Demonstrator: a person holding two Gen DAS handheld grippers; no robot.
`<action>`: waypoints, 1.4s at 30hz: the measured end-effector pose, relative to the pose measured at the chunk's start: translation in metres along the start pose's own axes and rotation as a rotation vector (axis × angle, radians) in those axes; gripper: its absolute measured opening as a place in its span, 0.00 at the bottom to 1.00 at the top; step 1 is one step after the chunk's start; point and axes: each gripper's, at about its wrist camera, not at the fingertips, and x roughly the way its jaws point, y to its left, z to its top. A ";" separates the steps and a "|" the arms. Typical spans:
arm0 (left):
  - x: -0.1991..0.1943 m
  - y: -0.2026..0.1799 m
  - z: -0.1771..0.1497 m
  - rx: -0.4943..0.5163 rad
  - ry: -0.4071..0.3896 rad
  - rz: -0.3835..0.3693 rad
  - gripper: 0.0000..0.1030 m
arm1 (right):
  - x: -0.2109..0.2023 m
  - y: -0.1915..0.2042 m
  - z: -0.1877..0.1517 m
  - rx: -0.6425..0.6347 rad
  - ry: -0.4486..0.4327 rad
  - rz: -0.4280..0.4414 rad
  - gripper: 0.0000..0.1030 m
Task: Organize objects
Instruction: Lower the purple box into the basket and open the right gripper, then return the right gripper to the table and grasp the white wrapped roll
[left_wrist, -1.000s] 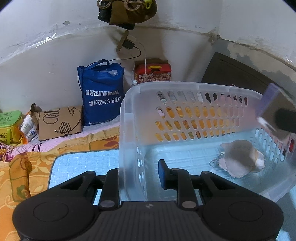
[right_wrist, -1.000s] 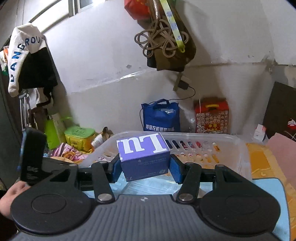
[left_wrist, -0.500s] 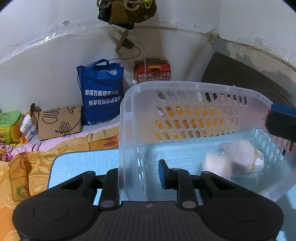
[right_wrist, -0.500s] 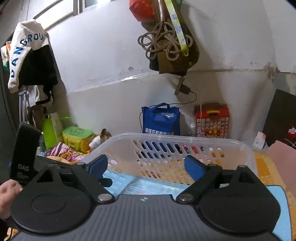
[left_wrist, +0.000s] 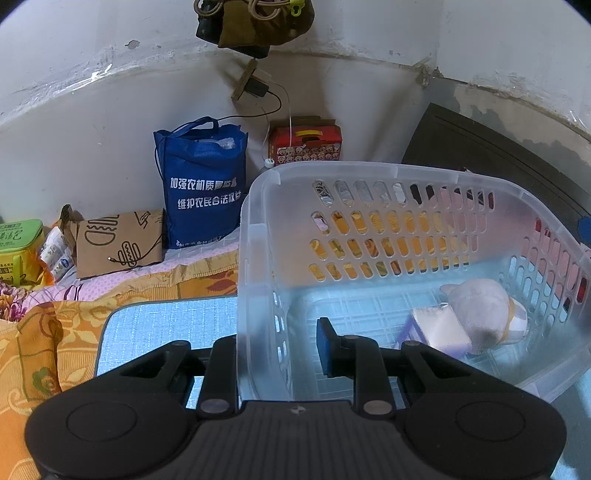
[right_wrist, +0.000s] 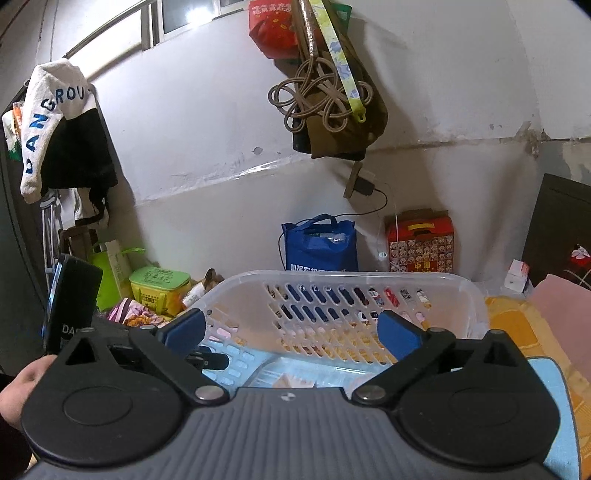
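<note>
Purple box (left_wrist: 437, 326) beside plush toy (left_wrist: 480, 314) shows only from left tongs (left_wrist: 275, 345).

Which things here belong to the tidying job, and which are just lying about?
Part of the job:
- plastic basket
- small box in it
- soft toy in it
- left gripper, jaws clamping the basket wall
- right gripper, jaws open

Lying about:
- blue bag
- red box
- paper bag
- green tin

Blue bag (left_wrist: 202, 184) — "加强农机质量监督"; hanging garment (right_wrist: 55, 110) — "GROU".
</note>
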 end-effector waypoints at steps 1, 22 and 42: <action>0.000 0.000 0.000 0.000 -0.001 0.000 0.27 | -0.002 0.000 -0.001 0.001 0.000 0.000 0.99; 0.000 0.001 0.001 0.001 0.007 0.000 0.27 | -0.050 0.022 -0.090 0.052 0.006 -0.115 1.00; -0.001 0.001 0.001 0.002 0.005 -0.002 0.28 | -0.016 -0.004 -0.119 0.259 0.153 -0.199 1.00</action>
